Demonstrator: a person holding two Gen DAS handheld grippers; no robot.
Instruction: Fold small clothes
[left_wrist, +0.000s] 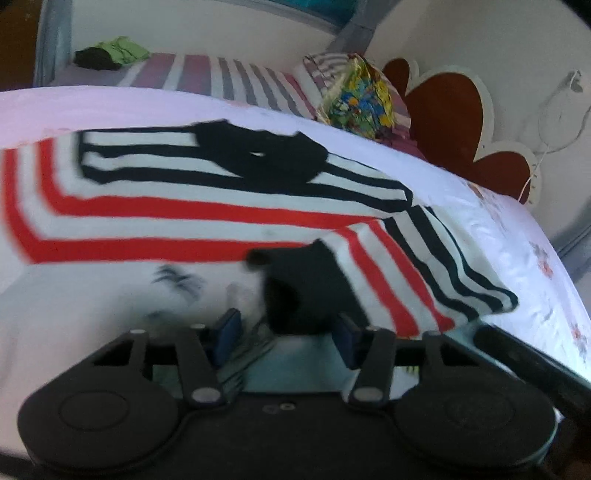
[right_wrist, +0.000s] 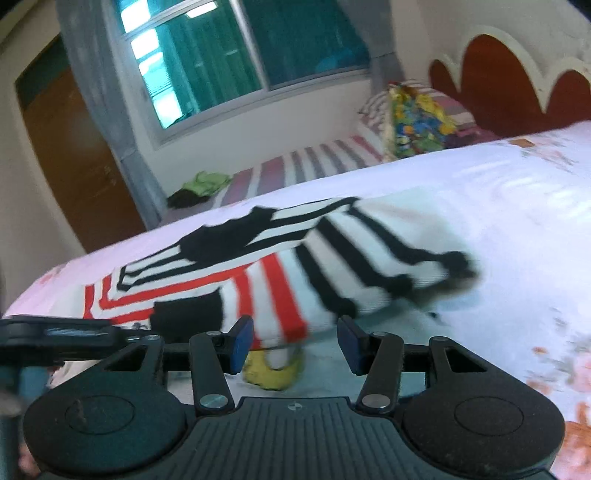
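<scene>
Lying spread on the pale floral bed sheet (left_wrist: 509, 206), the striped shirt (left_wrist: 207, 218) fills the middle of both views, white with red bands low on the body and black bands toward its black collar (left_wrist: 258, 158). In the left wrist view one sleeve is folded across the body toward 4 o'clock, and its black cuff (left_wrist: 306, 280) sits just ahead of the left gripper (left_wrist: 288, 336). That gripper's blue pads (left_wrist: 227, 332) stand partly apart; the cuff lies in line with the gap, but blur hides whether either pad touches it, so no pinch can be confirmed.

The right wrist view shows what the left cannot: a window (right_wrist: 236, 55) at 12 o'clock, a brown door (right_wrist: 70, 155) at 9 o'clock, and a yellow item (right_wrist: 273, 373) under the shirt's hem at 6 o'clock. The right gripper (right_wrist: 295, 343) is also half spread, its jaws straddling the red-striped hem edge without visibly pressing on it. The left tool's black arm enters this view at 9 o'clock.

Both views share the far striped mattress (left_wrist: 221, 77), a green and black garment (left_wrist: 110, 53) lying on it, a colourful patterned bundle (left_wrist: 358, 96) and the red scalloped headboard (left_wrist: 454, 122). Only the left view catches the white cable (left_wrist: 561, 110) on the wall at 2 o'clock.
</scene>
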